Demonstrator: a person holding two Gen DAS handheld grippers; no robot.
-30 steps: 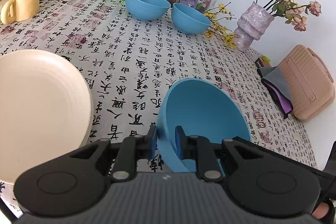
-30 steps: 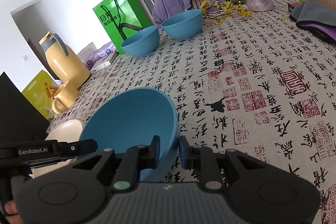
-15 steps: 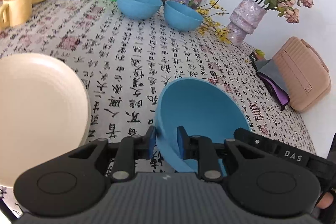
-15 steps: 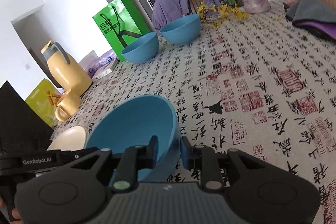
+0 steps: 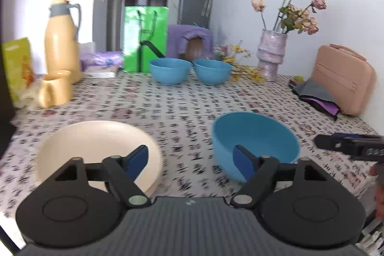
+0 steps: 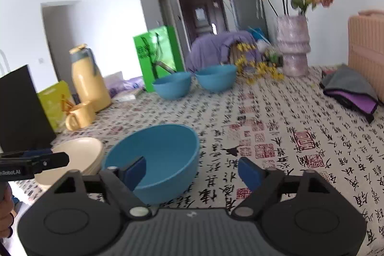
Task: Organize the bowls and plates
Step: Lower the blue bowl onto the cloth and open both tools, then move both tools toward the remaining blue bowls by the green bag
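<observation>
A blue bowl (image 5: 254,136) (image 6: 156,155) stands on the printed tablecloth near the front edge. A stack of cream plates (image 5: 96,150) (image 6: 76,157) lies just left of it. Two more blue bowls (image 5: 170,70) (image 5: 212,71) sit side by side at the back. My left gripper (image 5: 190,161) is opening, its jaws wide apart, nothing between them; its right finger overlaps the near bowl's rim in the picture. My right gripper (image 6: 192,170) is opening too, spread wide, with the bowl's right rim in front of its left finger and no pad pressing on it.
A yellow jug (image 5: 61,40), yellow mug (image 5: 55,90) and green bag (image 5: 144,37) stand at the back left. A vase of dried roses (image 5: 272,54), pink case (image 5: 340,78) and folded cloths (image 5: 316,97) line the right wall. Bare tablecloth (image 6: 288,136) stretches right of the bowl.
Both grippers let go of the blue bowl's rim and opened wide. Both pulled back and rose, so the bowl now stands free on the cloth and more of the room shows.
</observation>
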